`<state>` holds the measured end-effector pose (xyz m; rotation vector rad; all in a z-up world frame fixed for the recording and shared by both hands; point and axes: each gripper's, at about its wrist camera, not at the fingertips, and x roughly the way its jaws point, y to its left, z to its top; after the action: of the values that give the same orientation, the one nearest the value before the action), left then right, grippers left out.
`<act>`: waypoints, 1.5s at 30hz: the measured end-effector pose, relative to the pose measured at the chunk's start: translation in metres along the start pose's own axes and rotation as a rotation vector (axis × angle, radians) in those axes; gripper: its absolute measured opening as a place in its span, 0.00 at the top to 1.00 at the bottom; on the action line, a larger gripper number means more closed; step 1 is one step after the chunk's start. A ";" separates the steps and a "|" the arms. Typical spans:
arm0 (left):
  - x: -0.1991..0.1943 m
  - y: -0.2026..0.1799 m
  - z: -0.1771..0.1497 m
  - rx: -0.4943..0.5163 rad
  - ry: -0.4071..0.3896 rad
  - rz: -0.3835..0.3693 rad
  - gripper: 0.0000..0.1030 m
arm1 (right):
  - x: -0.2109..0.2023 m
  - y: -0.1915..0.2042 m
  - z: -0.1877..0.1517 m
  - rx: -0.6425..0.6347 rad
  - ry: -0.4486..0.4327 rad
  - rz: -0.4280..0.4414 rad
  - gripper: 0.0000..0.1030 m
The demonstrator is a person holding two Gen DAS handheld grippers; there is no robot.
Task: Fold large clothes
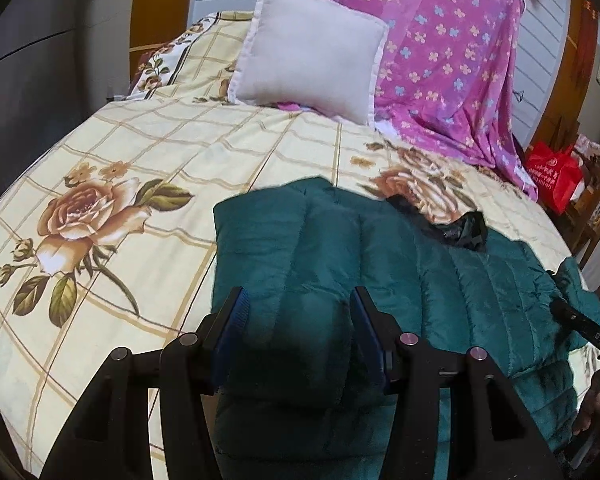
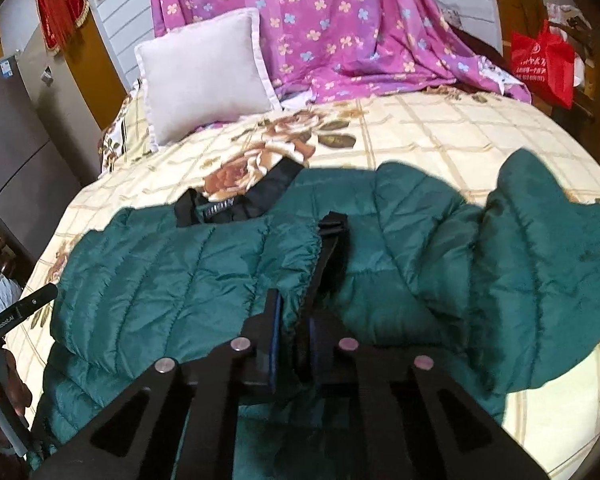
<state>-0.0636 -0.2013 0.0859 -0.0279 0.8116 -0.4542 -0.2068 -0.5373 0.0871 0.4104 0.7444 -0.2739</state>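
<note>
Jacket [image 2: 188,280] edge pinched in right tool [image 2: 294,320]; left tool [image 1: 296,312], downward-angled, seemingly clamping a fold.

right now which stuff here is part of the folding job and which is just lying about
Job: green puffer jacket; left claw, puffy fold between its pads; right claw, shut on jacket's front edge.

Lying about: white pillow; purple floral sheet; red bag; floral bedspread.

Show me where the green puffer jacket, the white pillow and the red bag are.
green puffer jacket [image 2: 172,264]: right wrist view, quilted front panel.
white pillow [image 1: 308,48]: left wrist view, middle of its face.
red bag [image 2: 542,60]: right wrist view, printed side.
</note>
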 end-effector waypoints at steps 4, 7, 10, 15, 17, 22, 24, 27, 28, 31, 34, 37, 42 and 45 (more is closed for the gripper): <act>0.003 -0.011 0.001 0.016 0.001 -0.007 0.67 | -0.017 -0.017 0.006 0.034 -0.054 -0.057 0.90; 0.014 -0.021 -0.002 0.036 0.035 0.000 0.67 | 0.004 -0.033 0.003 0.090 0.053 -0.094 0.86; 0.017 -0.030 -0.001 0.041 0.036 -0.006 0.67 | -0.003 -0.039 0.001 0.127 0.053 -0.131 0.74; 0.026 -0.049 0.003 0.086 0.030 0.004 0.67 | -0.023 -0.008 0.015 0.019 -0.016 -0.087 0.61; 0.033 -0.054 0.002 0.096 0.042 0.021 0.67 | -0.012 0.010 0.018 -0.032 0.009 -0.038 0.59; 0.057 -0.063 -0.009 0.126 0.083 0.079 0.67 | 0.049 0.025 0.009 -0.138 0.124 -0.116 0.59; 0.059 -0.064 -0.014 0.136 0.061 0.081 0.67 | 0.066 0.019 0.005 -0.142 0.131 -0.139 0.59; 0.060 -0.064 -0.017 0.142 0.058 0.093 0.66 | 0.065 0.017 0.006 -0.138 0.138 -0.140 0.59; 0.060 -0.064 -0.017 0.142 0.059 0.093 0.66 | 0.059 0.018 0.007 -0.137 0.144 -0.143 0.59; 0.061 -0.063 -0.017 0.136 0.060 0.089 0.66 | 0.027 0.022 0.004 -0.138 0.100 -0.099 0.59; 0.061 -0.062 -0.018 0.133 0.056 0.088 0.66 | 0.015 0.024 -0.008 -0.160 0.104 -0.114 0.50; 0.061 -0.063 -0.019 0.139 0.052 0.094 0.66 | 0.034 0.024 -0.025 -0.191 0.161 -0.138 0.48; 0.054 -0.062 -0.018 0.142 0.068 0.098 0.66 | 0.020 0.034 -0.021 -0.209 0.142 -0.154 0.47; 0.042 -0.059 -0.018 0.145 0.059 0.098 0.66 | 0.000 0.037 -0.019 -0.203 0.081 -0.140 0.47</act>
<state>-0.0733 -0.2691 0.0557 0.1596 0.8323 -0.4214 -0.2042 -0.4956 0.0847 0.1776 0.8737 -0.3114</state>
